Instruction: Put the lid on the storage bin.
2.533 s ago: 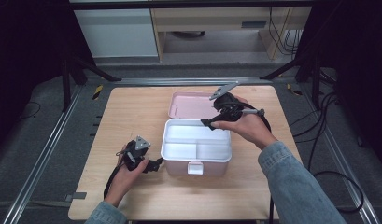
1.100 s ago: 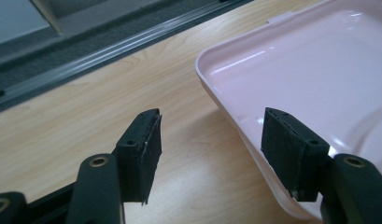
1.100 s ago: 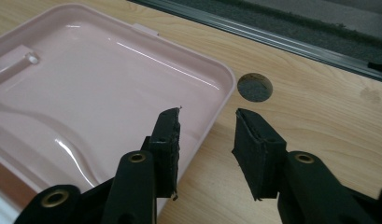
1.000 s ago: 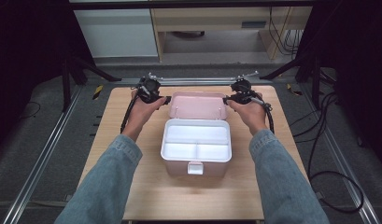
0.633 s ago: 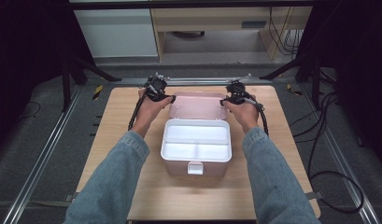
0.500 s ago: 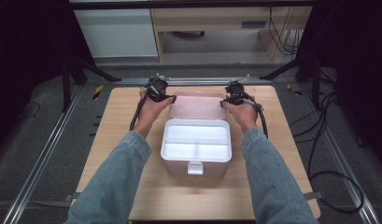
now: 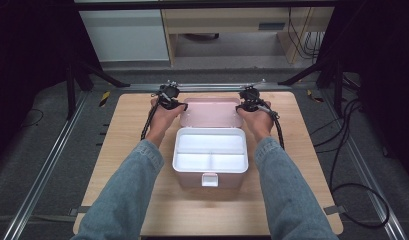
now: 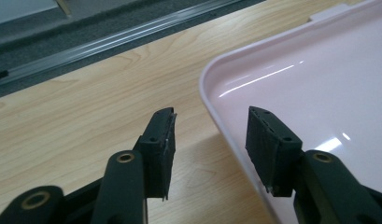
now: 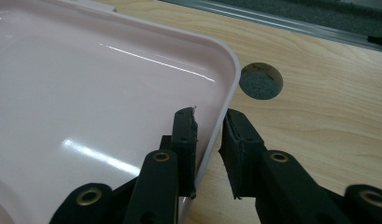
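Note:
A pink box (image 7: 192, 177) with a white divided tray inside stands open mid-table, its pink lid (image 7: 210, 111) lying flat behind it. My left gripper (image 7: 181, 105) is at the lid's left edge. In the left gripper view the gripper (image 8: 212, 126) straddles the lid's rim (image 8: 216, 116) with a wide gap, and no pad touches it. My right gripper (image 7: 241, 106) is at the lid's right edge. In the right gripper view the gripper (image 9: 209, 128) straddles the rim (image 9: 226, 93) closely, with a slit still showing. Both pairs of jaws have just been closing.
The wooden table (image 7: 122, 150) has a round hole (image 9: 261, 80) just right of the lid. A metal rail (image 8: 109, 42) runs past the far edge. Cables (image 7: 352, 165) lie on the floor to the right. A white latch (image 7: 209, 179) faces the person.
Both hands went from beside the box to the lid's far corners, then sank and drew in onto its side edges. The box and lid have not moved.

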A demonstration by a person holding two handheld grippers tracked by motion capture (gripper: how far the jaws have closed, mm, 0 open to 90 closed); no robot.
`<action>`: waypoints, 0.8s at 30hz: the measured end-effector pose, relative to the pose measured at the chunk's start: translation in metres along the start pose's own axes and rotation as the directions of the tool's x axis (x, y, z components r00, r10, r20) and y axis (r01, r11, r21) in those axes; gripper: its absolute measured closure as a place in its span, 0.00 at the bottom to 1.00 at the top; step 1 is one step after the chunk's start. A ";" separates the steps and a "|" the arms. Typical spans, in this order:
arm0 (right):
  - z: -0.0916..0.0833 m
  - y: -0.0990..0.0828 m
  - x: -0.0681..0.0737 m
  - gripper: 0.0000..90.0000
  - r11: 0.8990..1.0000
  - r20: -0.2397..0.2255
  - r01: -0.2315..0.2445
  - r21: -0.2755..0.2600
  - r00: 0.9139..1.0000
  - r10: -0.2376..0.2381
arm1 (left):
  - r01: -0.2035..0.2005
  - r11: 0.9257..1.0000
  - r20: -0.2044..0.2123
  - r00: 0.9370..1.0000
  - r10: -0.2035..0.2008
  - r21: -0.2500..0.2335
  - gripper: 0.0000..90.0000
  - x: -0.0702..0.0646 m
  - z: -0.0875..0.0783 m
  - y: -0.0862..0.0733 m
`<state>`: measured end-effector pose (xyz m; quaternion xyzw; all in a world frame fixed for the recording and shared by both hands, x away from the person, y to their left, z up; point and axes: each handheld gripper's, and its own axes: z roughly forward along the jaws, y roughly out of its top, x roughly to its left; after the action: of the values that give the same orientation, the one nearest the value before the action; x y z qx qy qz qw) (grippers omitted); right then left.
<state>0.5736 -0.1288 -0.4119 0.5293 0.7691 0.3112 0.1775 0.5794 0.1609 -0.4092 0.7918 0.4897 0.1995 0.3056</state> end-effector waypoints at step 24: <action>-0.026 0.008 0.007 0.88 0.995 0.032 0.010 -0.098 0.999 -0.007 | 0.079 0.994 -0.040 0.996 -0.082 -0.082 0.89 -0.014 -0.036 0.012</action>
<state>0.5611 -0.1283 -0.3867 0.5216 0.7522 0.3394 0.2165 0.5592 0.1548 -0.3746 0.7540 0.5195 0.2235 0.3342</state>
